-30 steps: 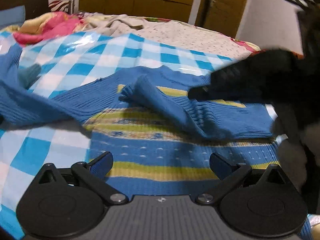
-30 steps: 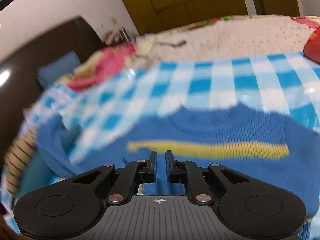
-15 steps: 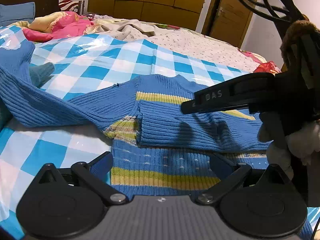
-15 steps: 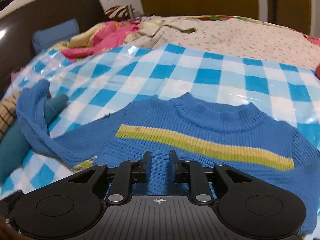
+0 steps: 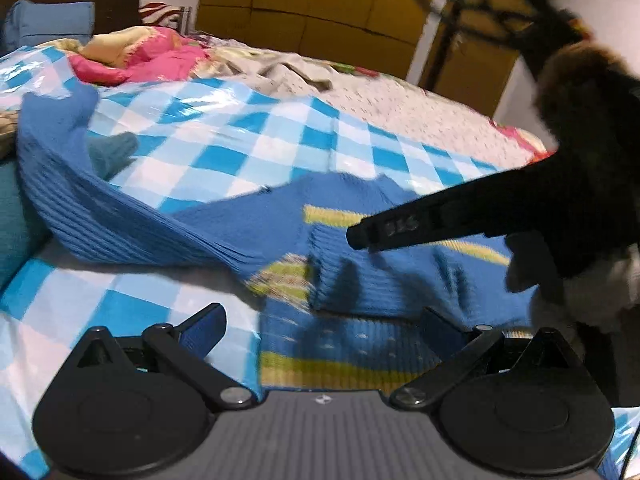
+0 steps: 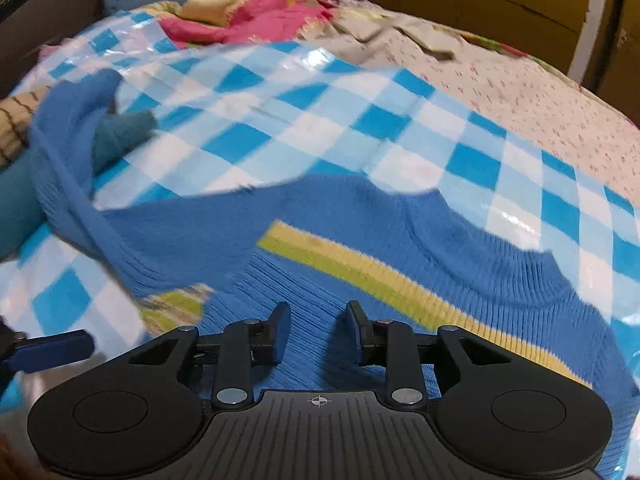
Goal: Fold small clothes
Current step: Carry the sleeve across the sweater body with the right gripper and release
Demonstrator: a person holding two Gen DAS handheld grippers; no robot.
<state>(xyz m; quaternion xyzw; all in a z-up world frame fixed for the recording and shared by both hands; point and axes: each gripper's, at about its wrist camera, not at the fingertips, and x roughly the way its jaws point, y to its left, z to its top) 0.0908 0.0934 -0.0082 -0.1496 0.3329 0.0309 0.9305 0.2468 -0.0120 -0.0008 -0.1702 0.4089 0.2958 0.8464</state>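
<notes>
Sweater (image 6: 360, 216) lies flat on the bed's checked sheet (image 6: 304, 92), one sleeve folded across. My right claw (image 6: 316, 332) is opening, nothing between its jaws; left claw (image 5: 320, 324) hovers wide open, empty.

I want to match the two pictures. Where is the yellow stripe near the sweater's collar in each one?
Left wrist view: the yellow stripe sits right of centre, partly behind the right gripper.
Right wrist view: the stripe slants across the middle, under the collar.
Shared landmark: the pink blanket at the back.
</notes>
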